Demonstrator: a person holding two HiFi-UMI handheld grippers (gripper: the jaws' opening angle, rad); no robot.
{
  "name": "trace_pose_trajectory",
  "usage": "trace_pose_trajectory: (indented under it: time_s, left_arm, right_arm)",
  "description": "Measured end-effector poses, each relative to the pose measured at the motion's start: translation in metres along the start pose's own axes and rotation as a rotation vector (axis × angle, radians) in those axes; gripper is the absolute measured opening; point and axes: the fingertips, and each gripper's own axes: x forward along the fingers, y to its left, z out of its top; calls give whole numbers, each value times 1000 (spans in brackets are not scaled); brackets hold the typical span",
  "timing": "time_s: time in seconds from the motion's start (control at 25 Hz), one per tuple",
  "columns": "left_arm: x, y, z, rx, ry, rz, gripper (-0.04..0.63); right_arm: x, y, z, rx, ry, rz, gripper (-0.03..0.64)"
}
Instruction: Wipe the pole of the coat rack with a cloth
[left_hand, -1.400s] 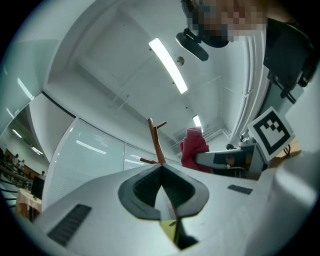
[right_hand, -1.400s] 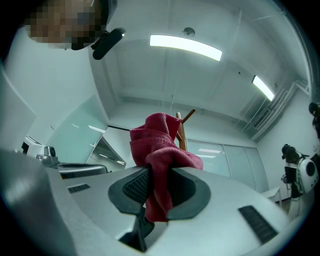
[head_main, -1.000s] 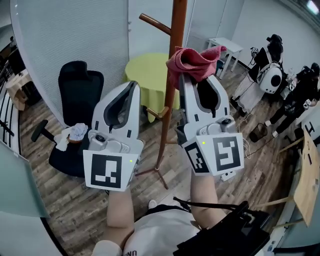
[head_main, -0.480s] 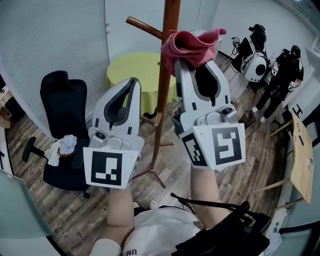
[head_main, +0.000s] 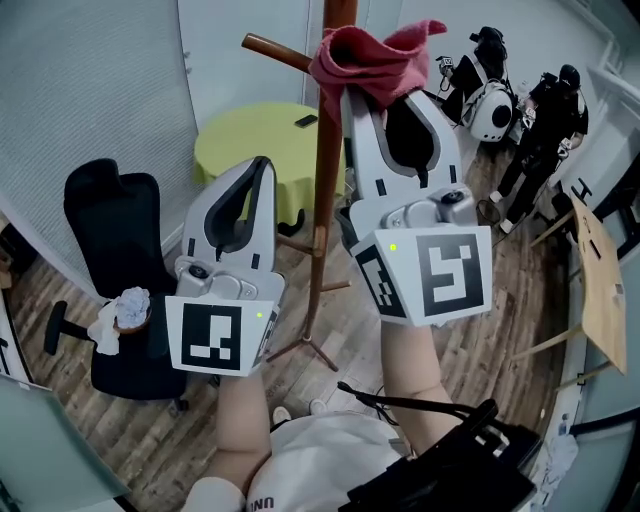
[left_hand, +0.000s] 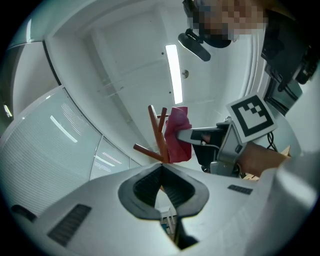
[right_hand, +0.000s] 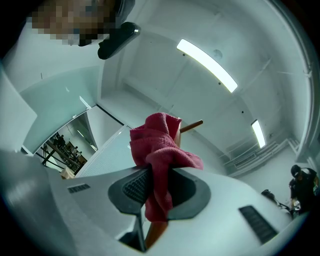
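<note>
My right gripper (head_main: 372, 100) is clamped on the red cloth (head_main: 372, 58), held against the top of the coat-rack pole (head_main: 324, 190), and my left gripper (head_main: 262, 172) sits closed and empty beside it, so I judge wiping begun, with the lower length left.

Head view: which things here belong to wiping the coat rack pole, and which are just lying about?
In the job: coat rack pole, red cloth, right tongs clamping it.
Lying about: black office chair, crumpled white rag on it, green round table, left tongs, shut and empty.
</note>
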Motion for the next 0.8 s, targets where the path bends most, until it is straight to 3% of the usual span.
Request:
trace_pose_trajectory:
  time_s: [0.8]
  left_arm:
    - [5, -5, 4, 0, -13, -41, 14]
  right_arm:
    - [11, -21, 10, -52, -6, -51, 81]
